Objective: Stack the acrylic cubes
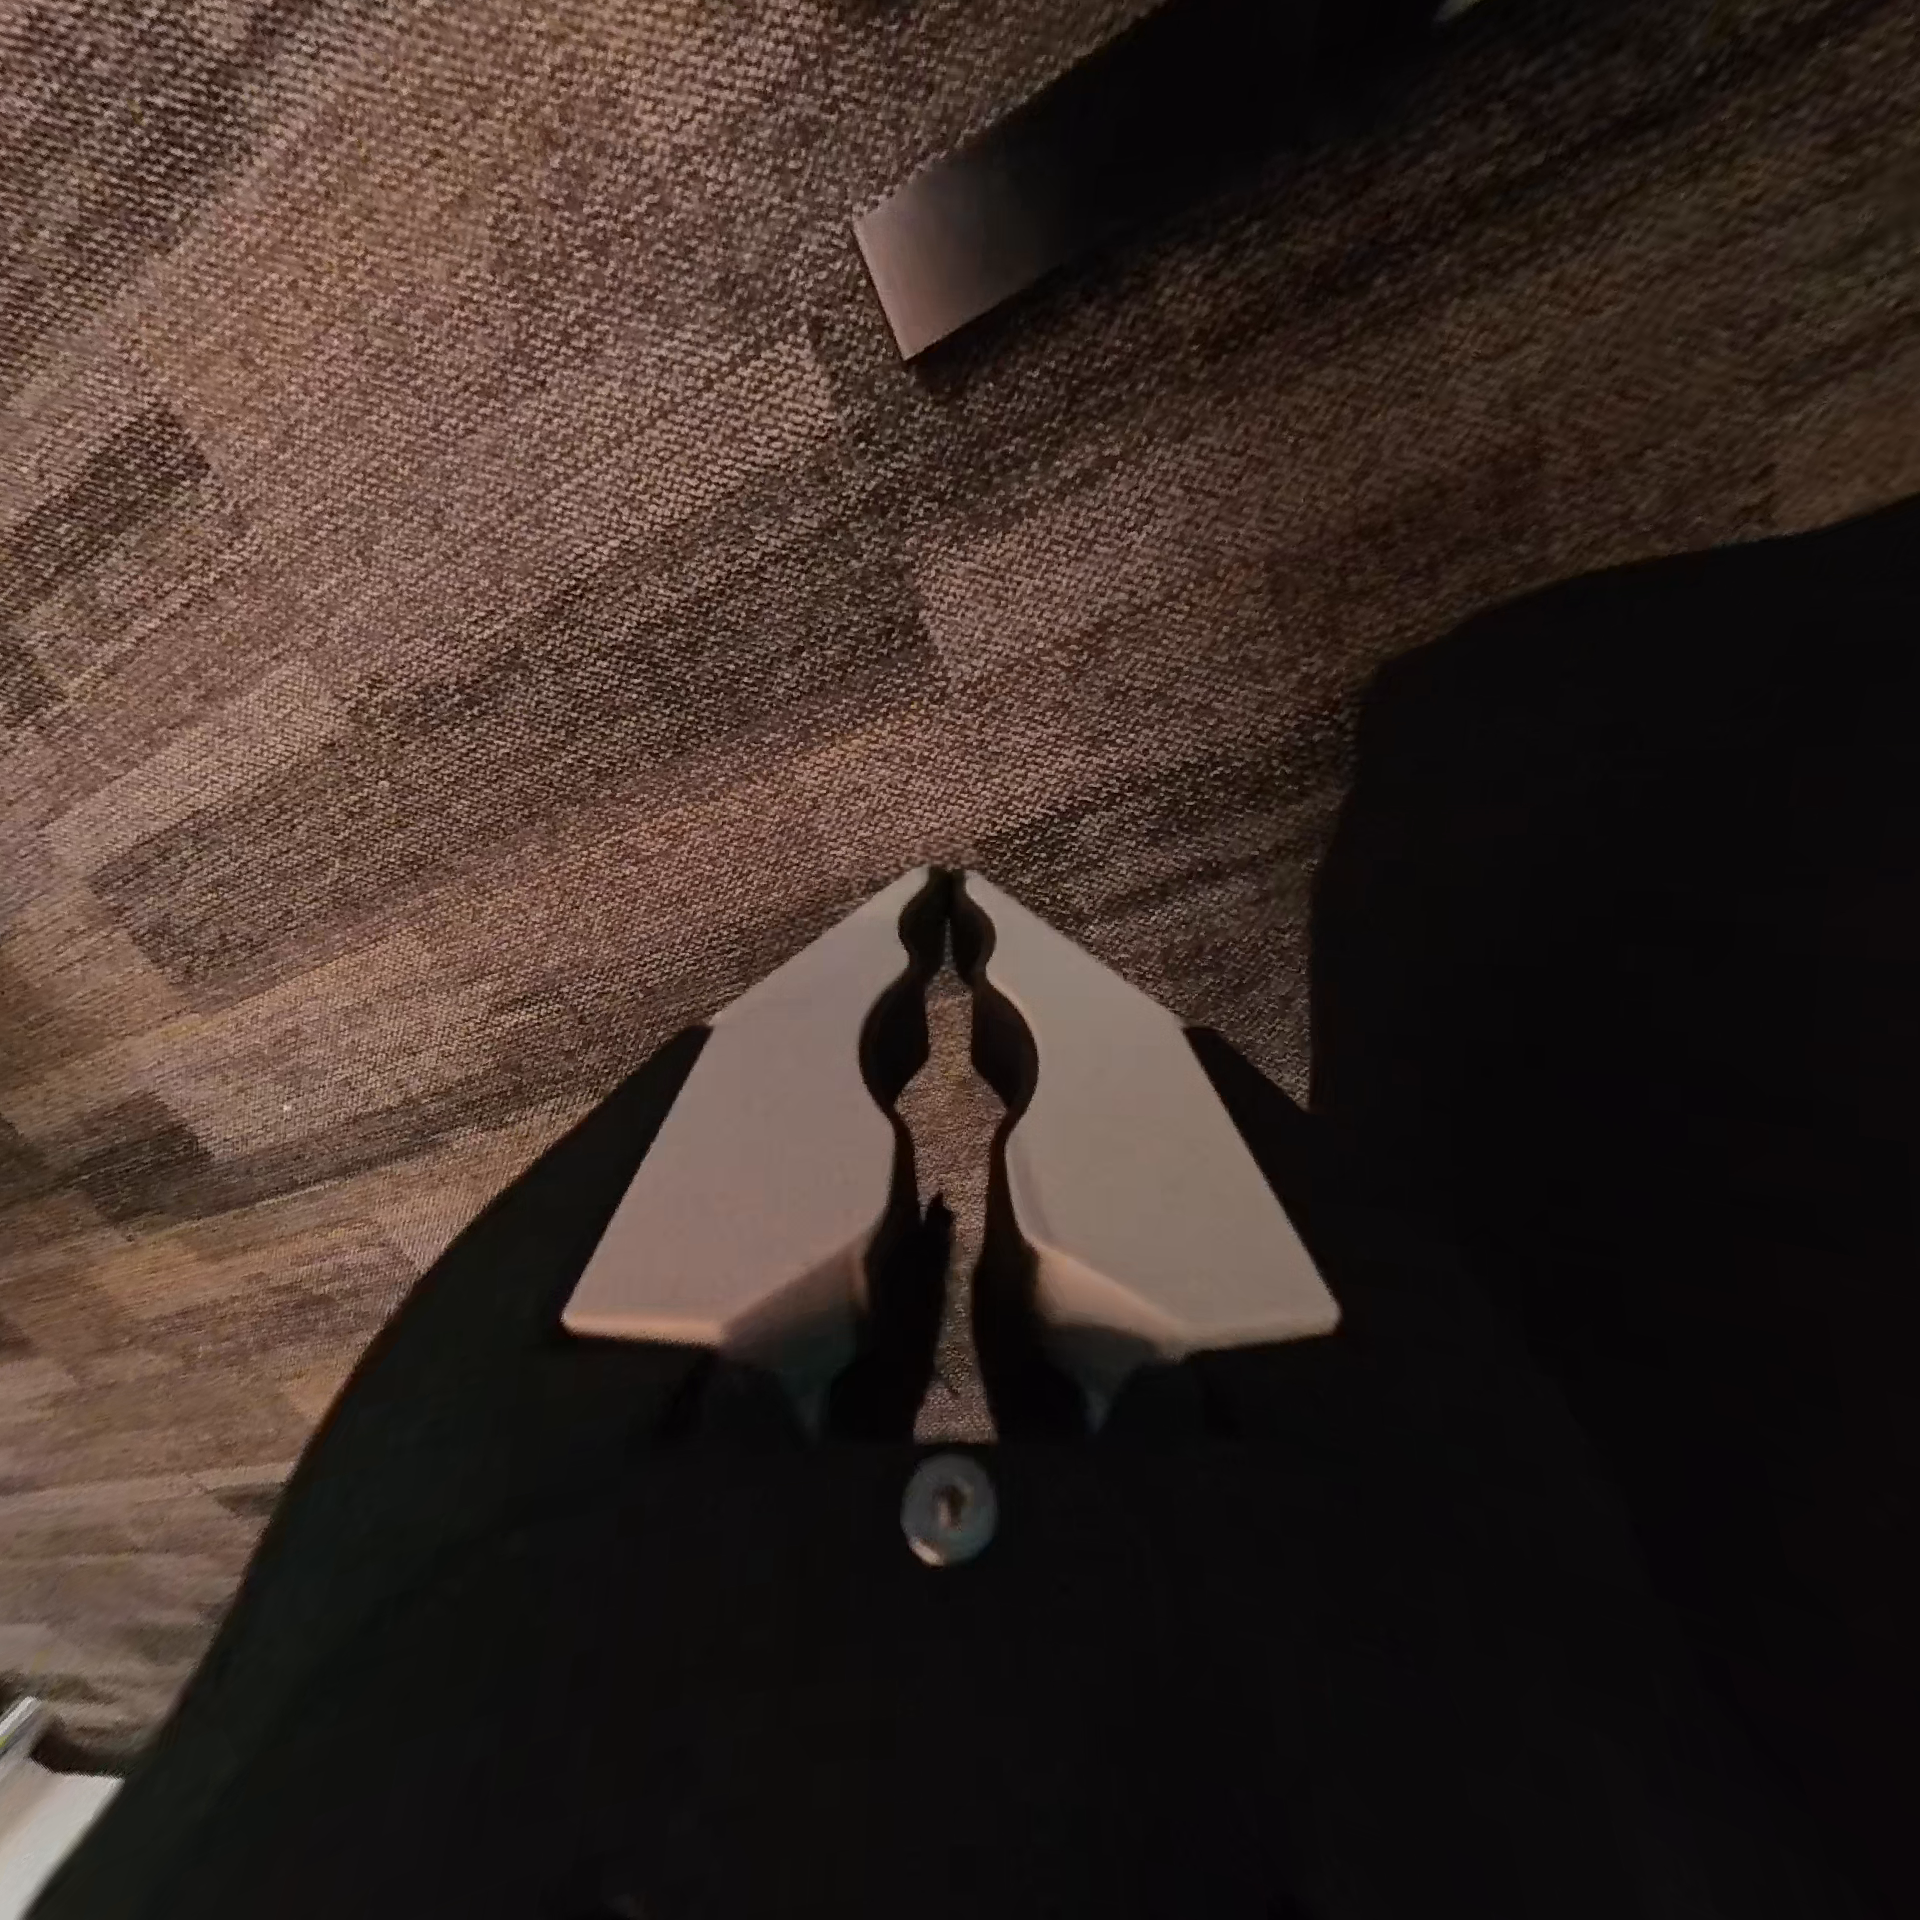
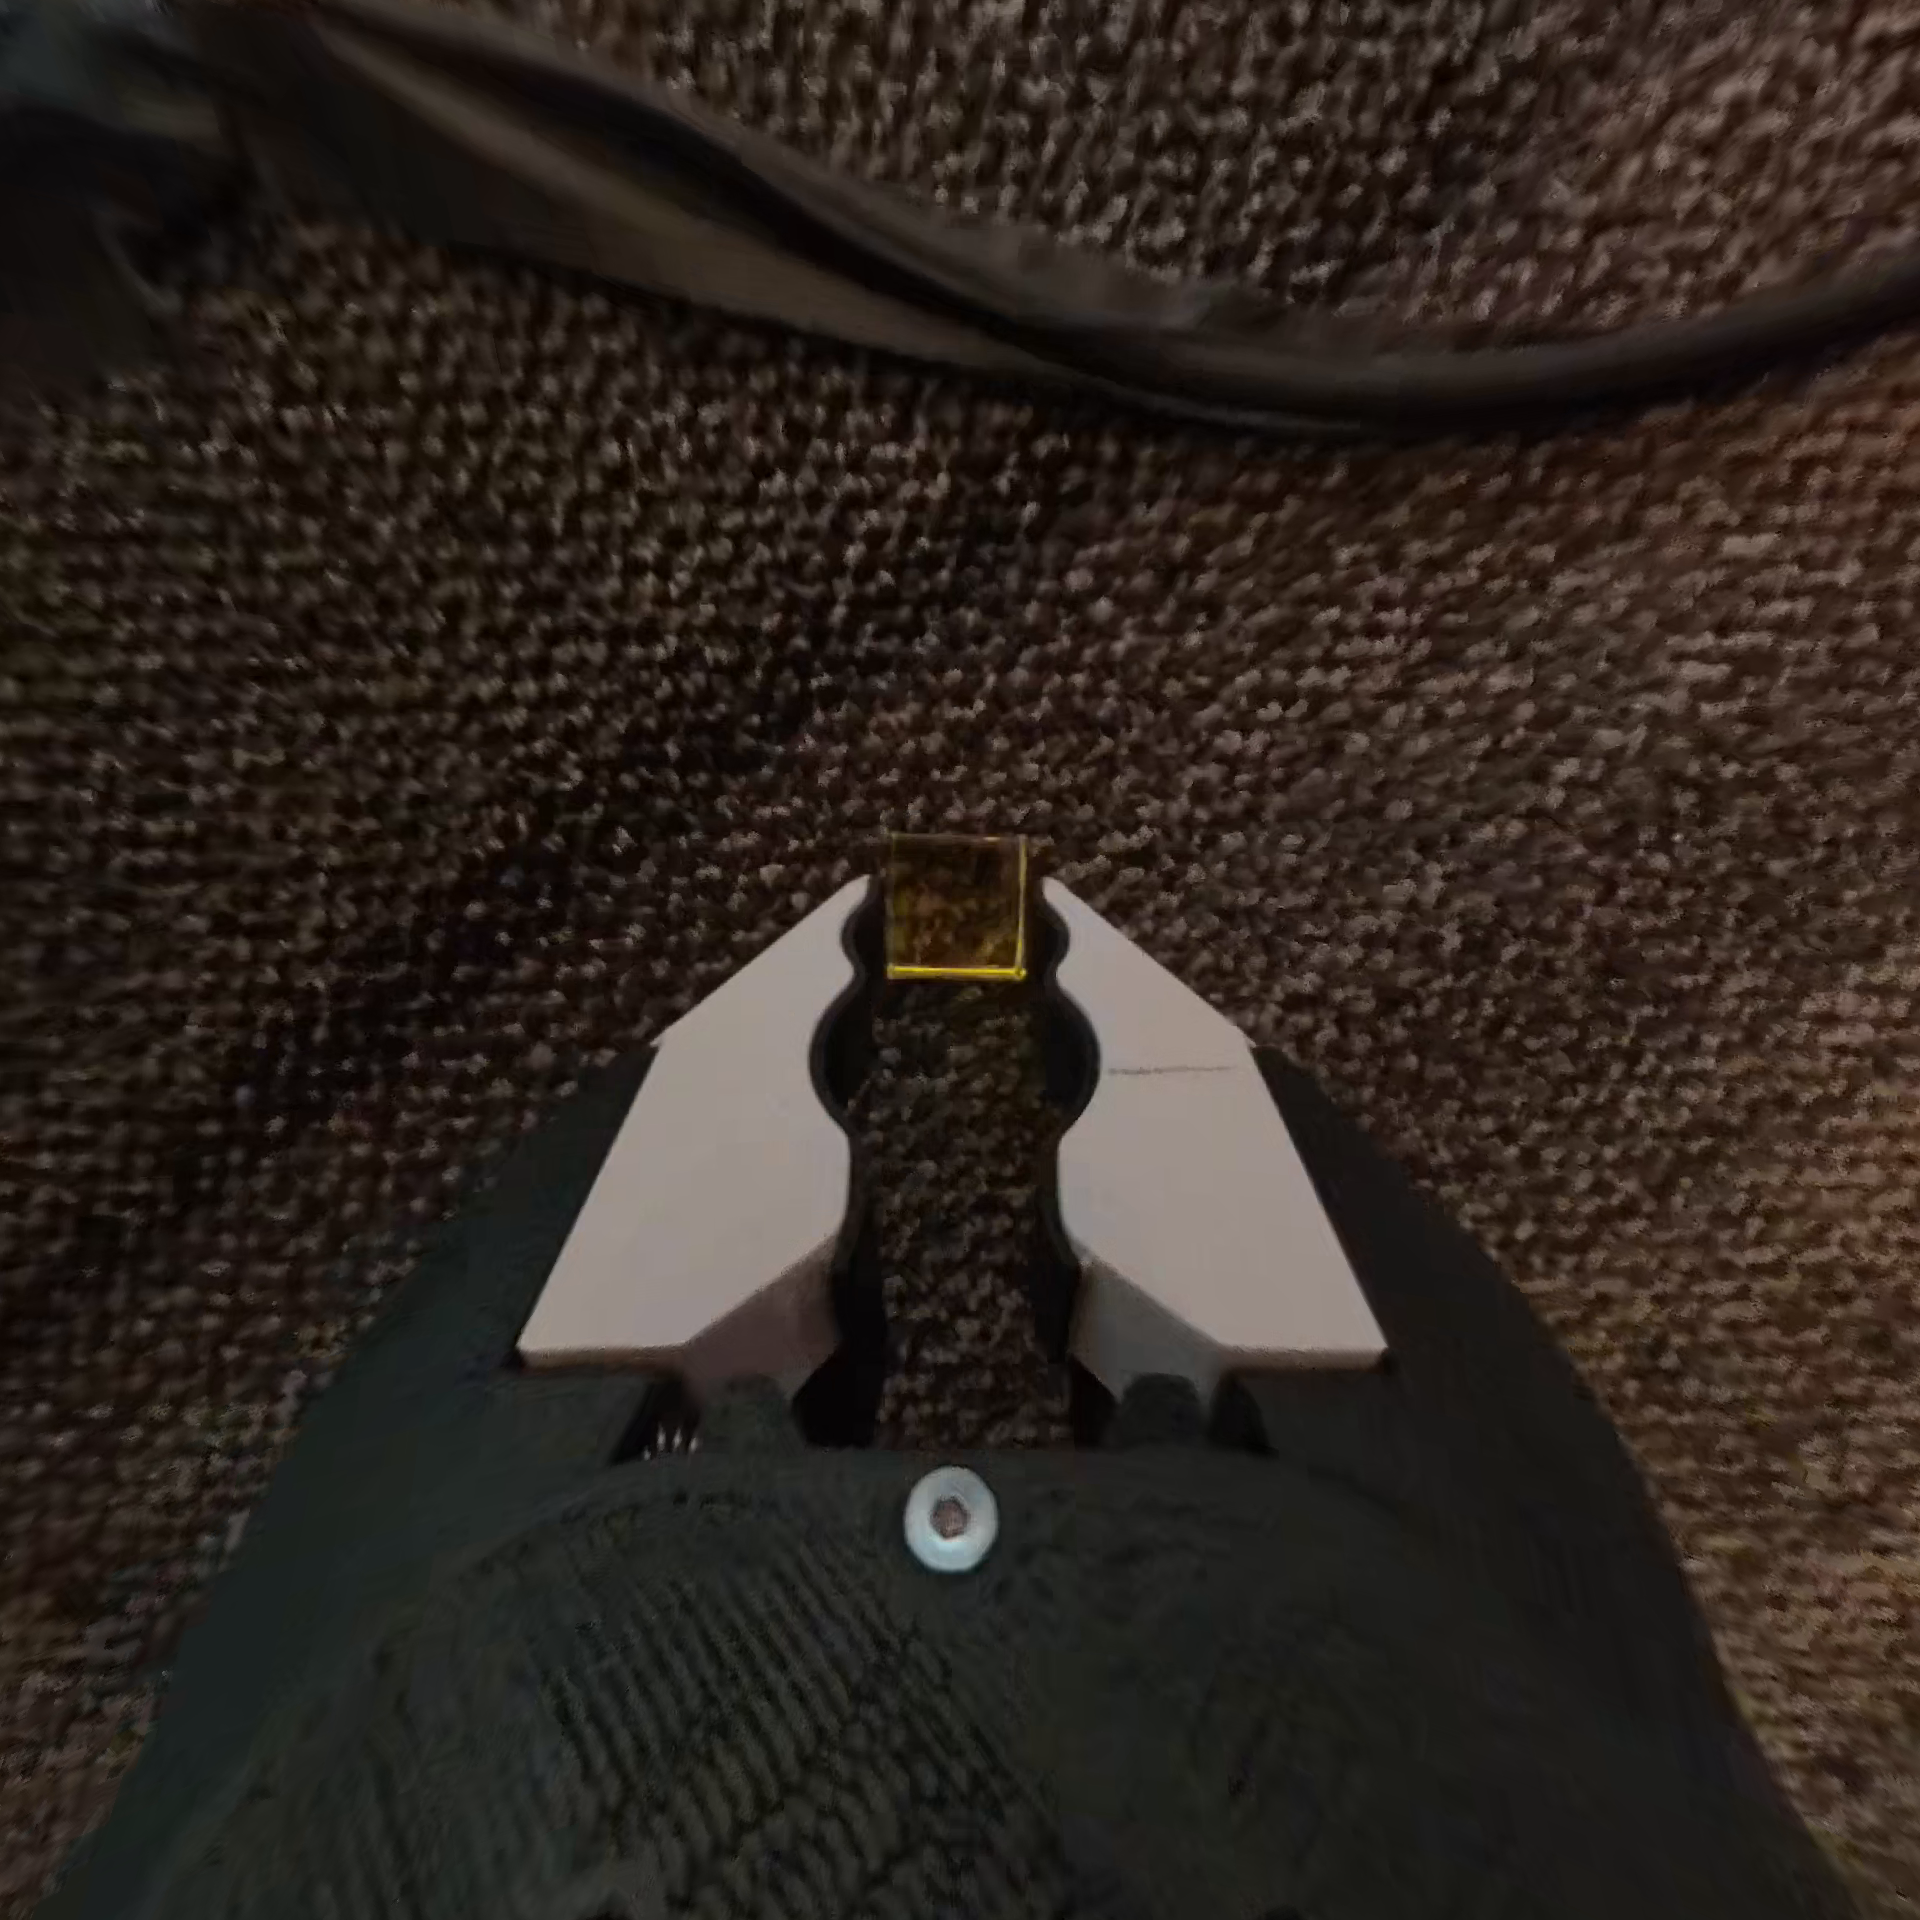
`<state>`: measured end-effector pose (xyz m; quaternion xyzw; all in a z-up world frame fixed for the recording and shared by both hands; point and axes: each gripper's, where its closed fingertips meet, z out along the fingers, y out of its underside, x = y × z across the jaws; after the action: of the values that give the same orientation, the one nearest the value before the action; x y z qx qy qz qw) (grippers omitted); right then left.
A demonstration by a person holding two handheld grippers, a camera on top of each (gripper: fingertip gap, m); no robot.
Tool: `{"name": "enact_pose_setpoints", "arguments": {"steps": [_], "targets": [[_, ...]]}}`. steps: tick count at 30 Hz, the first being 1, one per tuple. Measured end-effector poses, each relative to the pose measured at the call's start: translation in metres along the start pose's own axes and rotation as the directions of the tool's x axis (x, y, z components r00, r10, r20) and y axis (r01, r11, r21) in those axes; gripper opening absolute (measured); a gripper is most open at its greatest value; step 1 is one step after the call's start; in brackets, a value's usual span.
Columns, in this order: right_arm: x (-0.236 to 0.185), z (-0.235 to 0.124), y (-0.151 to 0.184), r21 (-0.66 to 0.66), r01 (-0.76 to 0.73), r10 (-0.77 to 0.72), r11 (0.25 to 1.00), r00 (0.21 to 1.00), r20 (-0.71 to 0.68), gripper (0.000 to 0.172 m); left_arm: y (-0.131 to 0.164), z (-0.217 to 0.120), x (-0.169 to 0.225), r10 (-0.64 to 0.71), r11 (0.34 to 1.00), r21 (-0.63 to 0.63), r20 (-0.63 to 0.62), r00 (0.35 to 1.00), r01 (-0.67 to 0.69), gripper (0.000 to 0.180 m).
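Under both my tongs lies one carpet [image 1: 520, 468], a looped weave in mottled brown and grey with darker blocky patches; it fills nearly all of each view, and from the right tongs its nubs look coarse and close. To the right of my left tongs a large black shape [image 1: 1662, 935] blocks the view; I cannot tell what it is. One dark band [image 2: 935, 281], smooth and slightly glossy, curves across the carpet well ahead of my right tongs. One flat grey strip [image 1: 966, 260] with a squared end lies on the carpet well ahead of my left tongs. My left tongs [image 1: 948, 883] are clenched, wavy black pads meeting at the tips on nothing. My right tongs [image 2: 956, 914] grip one small see-through yellow cube [image 2: 956, 909] at the tips, just above the carpet.
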<state>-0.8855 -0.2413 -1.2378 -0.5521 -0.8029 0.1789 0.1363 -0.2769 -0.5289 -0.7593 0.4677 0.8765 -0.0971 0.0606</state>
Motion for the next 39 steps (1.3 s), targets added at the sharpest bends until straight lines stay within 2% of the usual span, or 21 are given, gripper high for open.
{"name": "enact_pose_setpoints", "arguments": {"steps": [2,4,5,6,8,9,11,13,15,17,20,22,23,25,27,29,31,33,36,37,39], "targets": [[0.001,-0.014,0.003,-0.051,-0.010,0.012,0.999,0.999,0.030,0.024,-0.002,0.002,0.011,0.031,0.999,-0.014,-0.036,0.999,-0.032,0.000],[0.016,-0.052,0.009,-0.069,-0.024,0.026,0.997,0.999,0.028,0.025,-0.008,-0.003,0.031,0.122,0.992,-0.029,-0.115,0.986,-0.126,0.000],[0.025,-0.079,0.017,-0.089,-0.034,0.037,0.995,0.999,0.032,0.025,-0.013,-0.011,0.048,0.220,0.973,-0.029,-0.173,0.960,-0.228,0.000],[0.036,-0.112,0.028,-0.111,-0.039,0.043,0.993,0.999,0.032,0.025,-0.016,-0.024,0.076,0.363,0.924,-0.023,-0.260,0.895,-0.382,0.000],[0.063,-0.191,0.053,-0.168,-0.036,0.040,0.985,0.999,0.023,0.025,-0.028,-0.064,0.138,0.685,0.699,0.086,-0.366,0.630,-0.710,0.000],[0.074,-0.238,0.065,-0.193,-0.040,0.045,0.980,0.999,0.023,0.025,-0.037,-0.090,0.171,0.780,0.585,0.183,-0.395,0.486,-0.790,0.000],[0.096,-0.340,0.087,-0.238,-0.059,0.063,0.970,0.998,0.008,0.025,-0.055,-0.143,0.229,0.851,0.456,0.364,-0.444,0.279,-0.813,0.000],[0.113,-0.444,0.103,-0.258,-0.083,0.080,0.963,0.997,-0.023,0.025,-0.068,-0.197,0.279,0.857,0.415,0.525,-0.500,0.126,-0.743,0.000],[0.124,-0.538,0.113,-0.233,-0.103,0.090,0.967,0.994,-0.066,0.025,-0.071,-0.247,0.319,0.870,0.332,0.679,-0.488,-0.066,-0.655,0.000],[0.128,-0.619,0.125,-0.157,-0.160,0.141,0.975,0.982,-0.130,0.025,-0.062,-0.287,0.348,0.883,0.171,0.793,-0.387,-0.267,-0.585,0.000],[0.119,-0.725,0.162,0.018,-0.353,0.346,0.935,0.902,-0.258,0.025,-0.031,-0.345,0.364,0.804,-0.076,0.894,-0.208,-0.557,-0.442,0.000],[0.099,-0.785,0.205,0.138,-0.480,0.496,0.866,0.799,-0.340,0.025,-0.009,-0.384,0.359,0.720,-0.191,0.927,-0.091,-0.688,-0.322,0.000],[0.082,-0.810,0.232,0.177,-0.538,0.562,0.824,0.742,-0.365,0.025,0.002,-0.401,0.356,0.685,-0.225,0.933,-0.052,-0.726,-0.280,0.000],[0.031,-0.853,0.295,0.206,-0.658,0.675,0.725,0.619,-0.401,0.025,0.027,-0.431,0.350,0.649,-0.251,0.935,-0.028,-0.760,-0.249,0.000],[-0.029,-0.894,0.356,0.219,-0.745,0.749,0.630,0.509,-0.424,0.025,0.067,-0.459,0.336,0.594,-0.252,0.943,-0.026,-0.804,-0.216,0.000],[-0.082,-0.942,0.410,0.277,-0.776,0.787,0.566,0.409,-0.461,0.025,0.127,-0.481,0.312,0.492,-0.286,0.948,0.023,-0.870,-0.136,0.000],[-0.130,-0.996,0.465,0.370,-0.774,0.814,0.514,0.304,-0.495,0.025,0.203,-0.498,0.279,0.358,-0.326,0.945,0.110,-0.927,-0.014,0.000],[-0.180,-1.049,0.526,0.461,-0.768,0.834,0.444,0.166,-0.527,0.025,0.284,-0.520,0.246,0.271,-0.265,0.961,0.155,-0.950,0.081,0.000],[-0.255,-1.120,0.615,0.576,-0.748,0.842,0.330,-0.043,-0.538,0.025,0.393,-0.551,0.216,0.267,-0.062,0.996,0.071,-0.961,0.057,0.000],[-0.275,-1.140,0.641,0.596,-0.738,0.836,0.316,-0.079,-0.542,0.025,0.424,-0.554,0.215,0.298,-0.019,0.998,0.063,-0.953,0.060,0.000],[-0.309,-1.179,0.688,0.600,-0.734,0.809,0.316,-0.121,-0.575,0.025,0.480,-0.552,0.223,0.401,0.009,0.998,0.051,-0.915,0.060,0.000]]}}
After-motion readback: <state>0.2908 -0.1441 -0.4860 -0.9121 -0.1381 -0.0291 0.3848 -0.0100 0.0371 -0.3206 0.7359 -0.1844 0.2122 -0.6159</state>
